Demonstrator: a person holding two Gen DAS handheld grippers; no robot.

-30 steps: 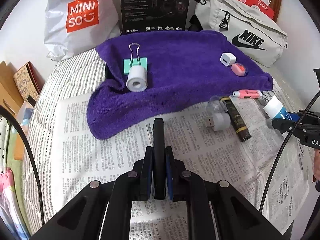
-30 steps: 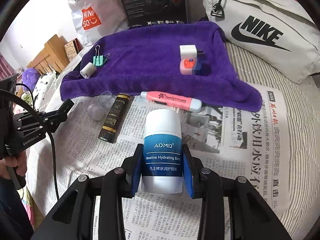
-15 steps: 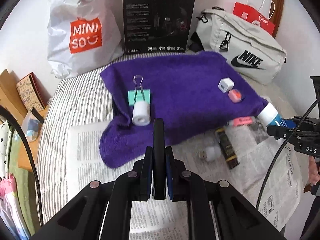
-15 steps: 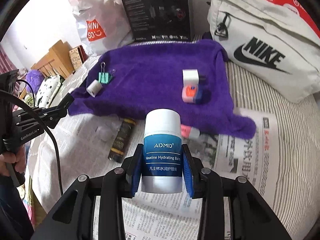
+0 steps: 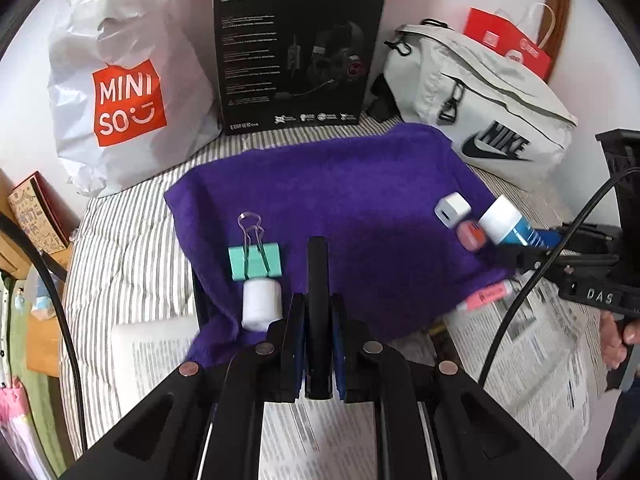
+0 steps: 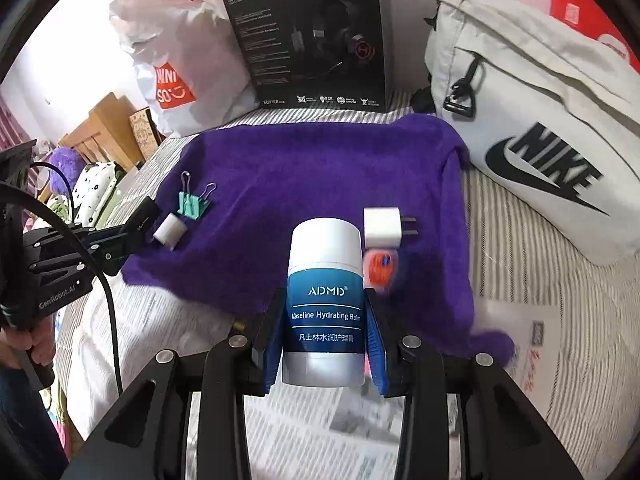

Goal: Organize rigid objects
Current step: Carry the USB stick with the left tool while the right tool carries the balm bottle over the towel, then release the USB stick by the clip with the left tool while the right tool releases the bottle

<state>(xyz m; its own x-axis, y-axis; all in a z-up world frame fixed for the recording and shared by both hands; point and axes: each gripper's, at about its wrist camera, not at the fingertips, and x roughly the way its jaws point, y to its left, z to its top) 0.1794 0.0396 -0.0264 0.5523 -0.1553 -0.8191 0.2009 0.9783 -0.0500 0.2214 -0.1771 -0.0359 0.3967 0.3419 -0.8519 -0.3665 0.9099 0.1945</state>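
Observation:
My right gripper (image 6: 324,328) is shut on a blue-and-white Vaseline balm tube (image 6: 325,304) and holds it over the near edge of the purple towel (image 6: 312,176); the tube also shows in the left wrist view (image 5: 508,224). On the towel lie a white charger plug (image 6: 382,227), an orange-pink small object (image 6: 380,266), a green binder clip (image 6: 193,204) and a white roll (image 6: 170,231). My left gripper (image 5: 318,276) is shut and empty, above the towel beside the white roll (image 5: 261,305) and the clip (image 5: 254,260). A pink pen (image 5: 486,295) lies at the towel's edge.
Newspaper (image 5: 532,344) covers the striped bed in front of the towel. A Miniso bag (image 5: 120,92), a black headset box (image 5: 296,52) and a grey Nike bag (image 5: 484,120) stand behind the towel against the wall. Wooden furniture (image 6: 104,128) is at the left.
Both grippers have risen and moved forward over the towel. The right one carried the balm tube from above the newspaper to beside the charger plug. The left stayed shut.

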